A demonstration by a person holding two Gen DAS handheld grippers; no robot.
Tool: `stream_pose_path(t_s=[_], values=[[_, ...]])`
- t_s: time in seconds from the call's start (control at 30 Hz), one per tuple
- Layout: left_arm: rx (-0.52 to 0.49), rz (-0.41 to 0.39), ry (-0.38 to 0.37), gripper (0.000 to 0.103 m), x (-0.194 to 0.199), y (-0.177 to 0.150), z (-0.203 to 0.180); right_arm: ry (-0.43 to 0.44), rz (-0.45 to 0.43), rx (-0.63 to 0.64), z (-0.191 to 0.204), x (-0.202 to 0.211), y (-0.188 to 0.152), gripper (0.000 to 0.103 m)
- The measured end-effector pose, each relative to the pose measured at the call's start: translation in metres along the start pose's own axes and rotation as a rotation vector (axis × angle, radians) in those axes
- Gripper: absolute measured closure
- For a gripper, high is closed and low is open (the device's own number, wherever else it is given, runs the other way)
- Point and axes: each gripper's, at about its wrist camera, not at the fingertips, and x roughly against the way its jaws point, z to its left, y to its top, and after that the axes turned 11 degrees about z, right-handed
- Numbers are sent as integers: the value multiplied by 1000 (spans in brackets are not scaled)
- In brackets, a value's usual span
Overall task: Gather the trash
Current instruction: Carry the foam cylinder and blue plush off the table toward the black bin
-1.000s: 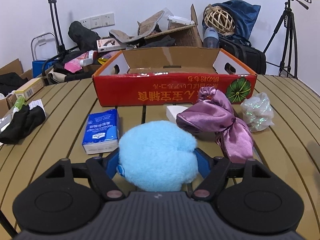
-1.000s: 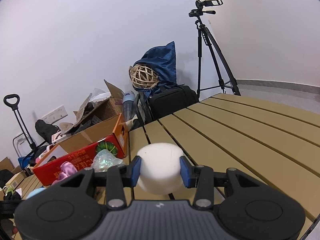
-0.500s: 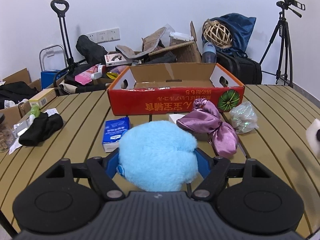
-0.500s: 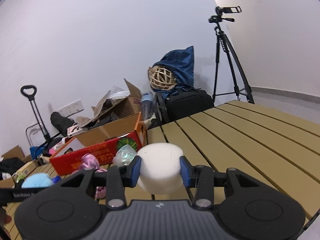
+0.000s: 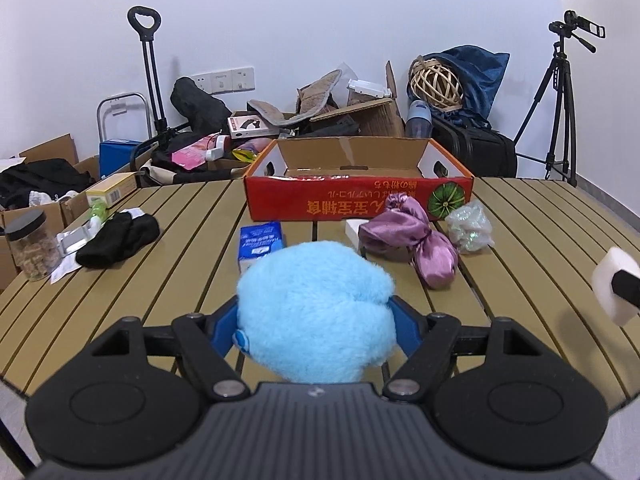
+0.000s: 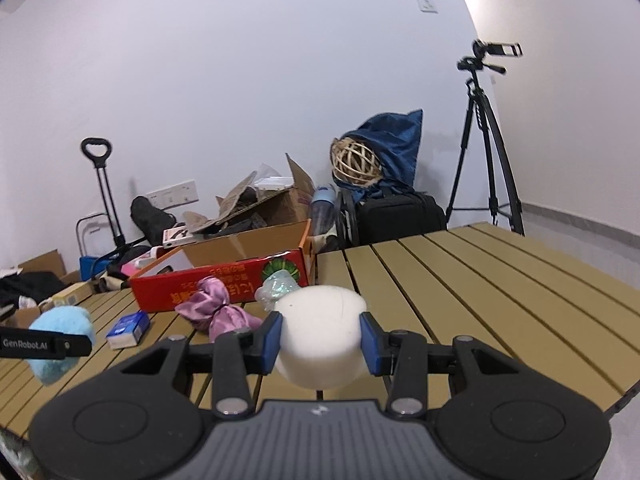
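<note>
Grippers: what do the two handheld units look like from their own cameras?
Both alike: the left gripper and right gripper have matte black ribbed bodies, two round black discs, silver pivot screws and blue finger pads. White "GenRobot.AI" lettering marks the left gripper's side.

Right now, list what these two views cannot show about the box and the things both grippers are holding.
- Red cardboard box: its floor and contents are hidden by its front wall in both views.
- Blue fluffy ball: its underside is hidden by the left gripper body; in the right wrist view a black strap crosses it.
- White foam piece: its lower part is hidden behind the right gripper; the left wrist view cuts it at the edge.
</note>
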Motion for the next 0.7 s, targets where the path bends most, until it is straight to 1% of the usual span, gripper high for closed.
stream_pose_path(t_s=[0.17, 0.3, 0.57, 0.7], values=[[6, 5, -3, 27, 17, -18, 5, 7, -37, 48, 4, 25, -7, 63], [17, -2, -8, 27, 31, -35, 9, 15, -46, 87, 6, 41, -14, 63], [28, -7, -25, 27, 58, -65, 18, 54, -25, 159, 15, 69, -41, 63], [9, -12, -30, 27, 71, -81, 19, 80, 3, 186, 20, 78, -57, 63]])
